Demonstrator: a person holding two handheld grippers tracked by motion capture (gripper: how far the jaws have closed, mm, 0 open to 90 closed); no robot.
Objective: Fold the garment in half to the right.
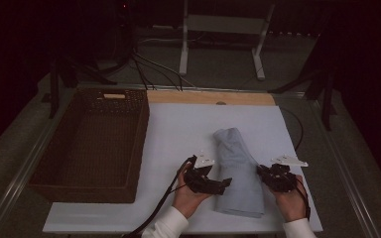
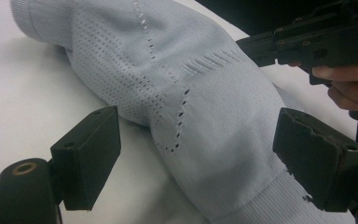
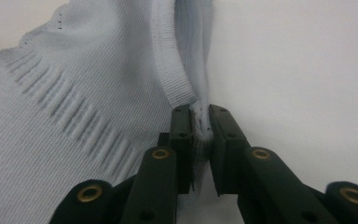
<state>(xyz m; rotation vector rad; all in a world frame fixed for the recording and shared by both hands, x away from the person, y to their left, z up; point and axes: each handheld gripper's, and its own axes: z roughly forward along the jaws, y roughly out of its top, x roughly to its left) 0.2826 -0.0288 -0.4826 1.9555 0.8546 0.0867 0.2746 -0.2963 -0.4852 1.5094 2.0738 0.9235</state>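
A pale blue knitted garment (image 1: pixel 238 168) lies folded on the white table sheet (image 1: pixel 178 129), running from the middle toward the front edge. My left gripper (image 1: pixel 224 184) is at its left side, open, with the knit (image 2: pixel 205 107) lying between and beyond its wide-spread jaws. My right gripper (image 1: pixel 261 172) is at the garment's right edge, shut on a thin ribbed fold of the fabric (image 3: pixel 200 119). In the left gripper view the right gripper (image 2: pixel 307 44) and the hand holding it appear at the upper right.
A dark brown wicker basket (image 1: pixel 93 144) stands empty on the left of the table. A wooden strip (image 1: pixel 211 97) runs along the sheet's far edge. Cables and a white stand (image 1: pixel 223 29) lie on the floor beyond the table.
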